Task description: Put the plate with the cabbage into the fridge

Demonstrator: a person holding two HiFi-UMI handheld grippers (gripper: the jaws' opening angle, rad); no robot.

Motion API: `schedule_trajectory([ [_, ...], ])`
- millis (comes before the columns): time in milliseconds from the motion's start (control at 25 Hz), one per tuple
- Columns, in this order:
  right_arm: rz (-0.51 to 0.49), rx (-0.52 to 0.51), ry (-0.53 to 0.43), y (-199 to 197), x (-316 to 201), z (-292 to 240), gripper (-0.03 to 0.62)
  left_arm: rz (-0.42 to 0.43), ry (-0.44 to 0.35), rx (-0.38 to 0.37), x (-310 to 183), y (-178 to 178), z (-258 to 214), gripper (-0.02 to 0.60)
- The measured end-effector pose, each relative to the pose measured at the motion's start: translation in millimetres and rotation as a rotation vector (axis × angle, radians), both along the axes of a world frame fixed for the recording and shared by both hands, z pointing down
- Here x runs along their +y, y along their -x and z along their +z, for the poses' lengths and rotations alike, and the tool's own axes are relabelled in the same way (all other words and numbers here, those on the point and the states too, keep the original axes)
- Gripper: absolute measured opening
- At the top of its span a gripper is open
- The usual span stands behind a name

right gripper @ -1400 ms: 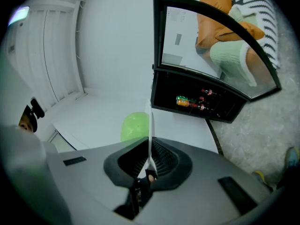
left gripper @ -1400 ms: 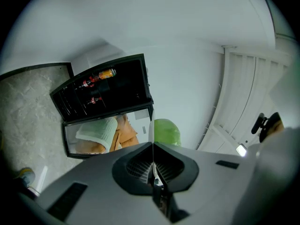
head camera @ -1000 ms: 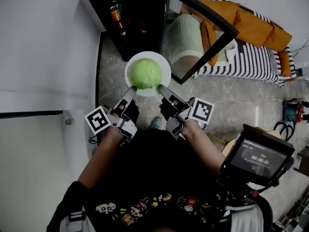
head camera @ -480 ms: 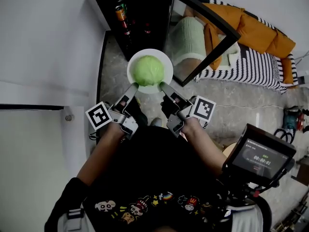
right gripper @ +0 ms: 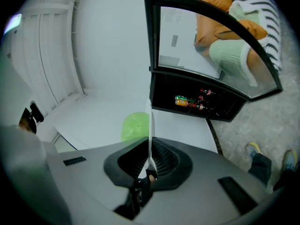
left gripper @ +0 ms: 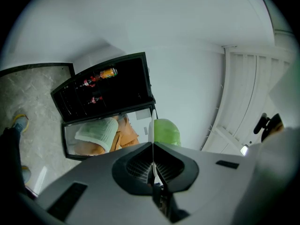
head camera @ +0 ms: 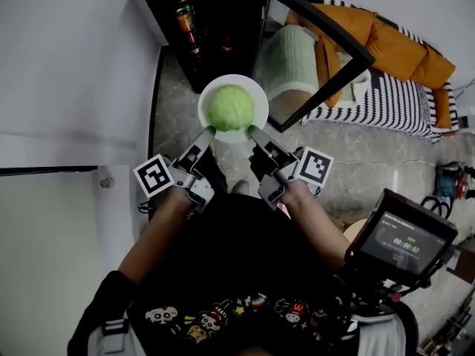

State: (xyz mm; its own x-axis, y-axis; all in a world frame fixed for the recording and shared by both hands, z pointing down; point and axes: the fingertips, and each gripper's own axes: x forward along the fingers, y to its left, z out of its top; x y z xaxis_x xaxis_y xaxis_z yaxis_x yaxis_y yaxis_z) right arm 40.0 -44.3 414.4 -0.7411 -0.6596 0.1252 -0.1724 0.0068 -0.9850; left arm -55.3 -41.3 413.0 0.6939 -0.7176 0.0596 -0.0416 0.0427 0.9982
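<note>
A white plate carrying a green cabbage hangs in the air in front of the open black fridge. My left gripper is shut on the plate's near-left rim, and my right gripper is shut on its near-right rim. In the left gripper view the plate shows edge-on between the jaws, with the cabbage beyond. In the right gripper view the plate's edge runs up from the jaws beside the cabbage.
The fridge's glass door stands swung open to the right of the plate. Bottles and a can sit on the fridge shelves. A white wall and cabinet lie to the left. A striped sofa with orange cushions is at the right.
The plate with the cabbage has moved slightly up in the view, nearer the fridge opening, with both grippers still holding its rim.
</note>
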Motion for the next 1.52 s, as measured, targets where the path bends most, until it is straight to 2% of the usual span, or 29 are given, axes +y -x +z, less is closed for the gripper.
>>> schedule_trajectory([
  [1040,0.008,-0.043,-0.021,1,0,-7,0.020,0.012,-0.032,-0.043,-2,-1,-12,0.009],
  [1520,0.000,-0.036,-0.011,1,1,-2,0.020,0.005,-0.009,-0.050,0,0,-7,0.009],
])
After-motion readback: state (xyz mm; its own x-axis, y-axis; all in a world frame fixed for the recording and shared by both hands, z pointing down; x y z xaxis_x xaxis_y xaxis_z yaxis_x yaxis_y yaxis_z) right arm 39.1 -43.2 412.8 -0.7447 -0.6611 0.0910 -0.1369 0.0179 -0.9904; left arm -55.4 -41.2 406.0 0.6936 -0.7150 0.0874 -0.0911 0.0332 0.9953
